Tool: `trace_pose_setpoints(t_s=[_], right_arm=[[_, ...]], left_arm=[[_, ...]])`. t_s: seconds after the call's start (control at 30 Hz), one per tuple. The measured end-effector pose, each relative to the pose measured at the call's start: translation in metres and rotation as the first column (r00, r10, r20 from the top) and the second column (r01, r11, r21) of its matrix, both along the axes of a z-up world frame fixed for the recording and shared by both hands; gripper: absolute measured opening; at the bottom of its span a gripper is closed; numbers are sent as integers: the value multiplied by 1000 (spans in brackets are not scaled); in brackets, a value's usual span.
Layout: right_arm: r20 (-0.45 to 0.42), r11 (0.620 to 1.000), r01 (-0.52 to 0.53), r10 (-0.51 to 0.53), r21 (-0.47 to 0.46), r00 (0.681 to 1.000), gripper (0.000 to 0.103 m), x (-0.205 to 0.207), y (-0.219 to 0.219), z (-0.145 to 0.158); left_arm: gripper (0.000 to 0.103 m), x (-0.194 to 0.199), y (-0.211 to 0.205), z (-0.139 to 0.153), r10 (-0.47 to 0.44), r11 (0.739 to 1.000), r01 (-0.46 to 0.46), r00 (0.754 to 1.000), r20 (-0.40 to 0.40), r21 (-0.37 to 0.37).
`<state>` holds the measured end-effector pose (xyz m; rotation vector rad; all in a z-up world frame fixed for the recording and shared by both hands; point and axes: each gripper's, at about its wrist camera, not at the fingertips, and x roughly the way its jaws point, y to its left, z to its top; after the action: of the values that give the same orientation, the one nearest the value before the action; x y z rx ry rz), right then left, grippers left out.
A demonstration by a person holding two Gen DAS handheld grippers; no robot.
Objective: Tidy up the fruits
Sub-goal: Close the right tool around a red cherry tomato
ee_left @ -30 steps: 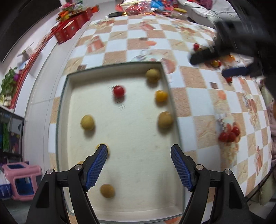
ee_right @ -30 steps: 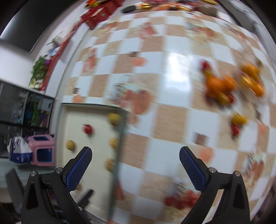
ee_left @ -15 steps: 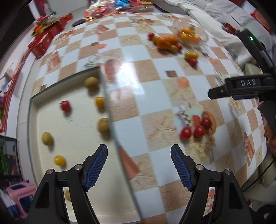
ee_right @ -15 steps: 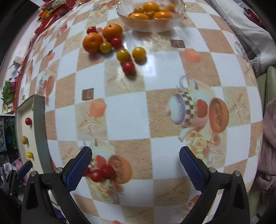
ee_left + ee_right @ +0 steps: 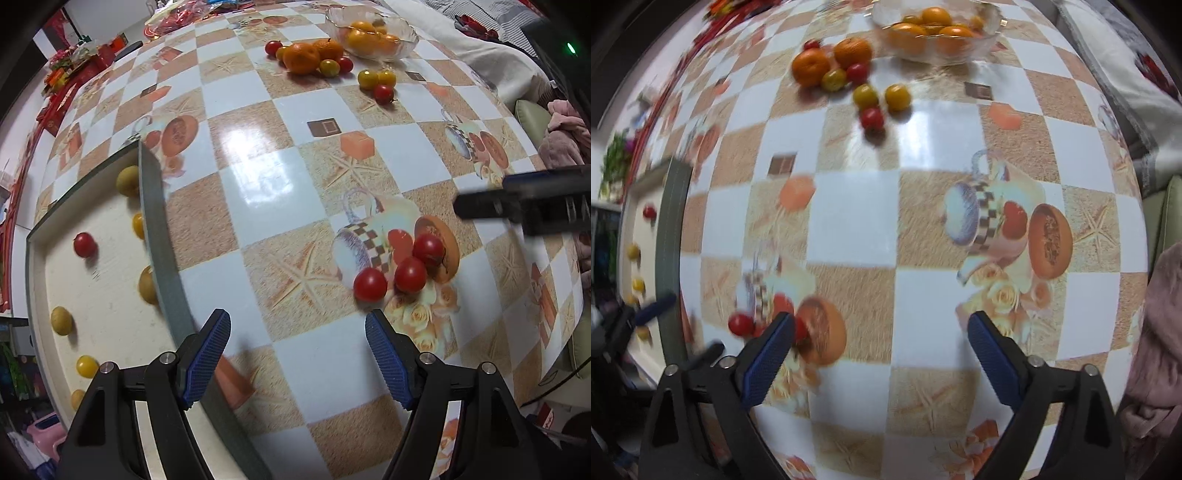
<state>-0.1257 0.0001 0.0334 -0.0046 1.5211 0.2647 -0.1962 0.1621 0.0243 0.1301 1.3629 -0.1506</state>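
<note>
Surface (image 5: pixel 325 373): a glossy cloth of white and tan checks, printed with starfish, cups, roses and cut fruit; a bright glare lies near its middle.
Tray (image 5: pixel 155 236): shallow, pale inside, dark-rimmed, at the left of the surface; it holds one red tomato (image 5: pixel 84 244) and several yellow-green and yellow fruits.
Three tomatoes (image 5: pixel 404 274): red, close together on the printed cup and melon, beyond the left tongs and toward their right finger.
Far group: two oranges (image 5: pixel 301 57) with small red and yellow fruits touching them; just beside, two yellow fruits and a red one (image 5: pixel 383 93).
Bowl (image 5: pixel 402 31): clear glass, at the far edge, filled with orange fruit.
Left tongs (image 5: pixel 297 356): spread, nothing between the pads, over bare cloth just right of the tray rim.
Right tongs (image 5: pixel 881 354): spread wide and empty; the jaws have just been closing a little; the left pad overlaps the three tomatoes in this blurred view.
Room: red packets at the far left edge of the surface; a striped grey cloth and a pink garment (image 5: pixel 565 136) to the right.
</note>
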Motion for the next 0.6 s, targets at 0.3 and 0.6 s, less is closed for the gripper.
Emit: trace_pose_setpoints(t_s=[0.3,0.6], right_arm=[[18,1000,-13,12,14,1000,74,37,3,-10],[50,1000,-20,19,21,999,74,52,2,-8]], left_arm=[[77,9,-19,-5,-29,999,30,999,29,-26],[77,24,-29,-3,-5,999,7,999,43,-38]])
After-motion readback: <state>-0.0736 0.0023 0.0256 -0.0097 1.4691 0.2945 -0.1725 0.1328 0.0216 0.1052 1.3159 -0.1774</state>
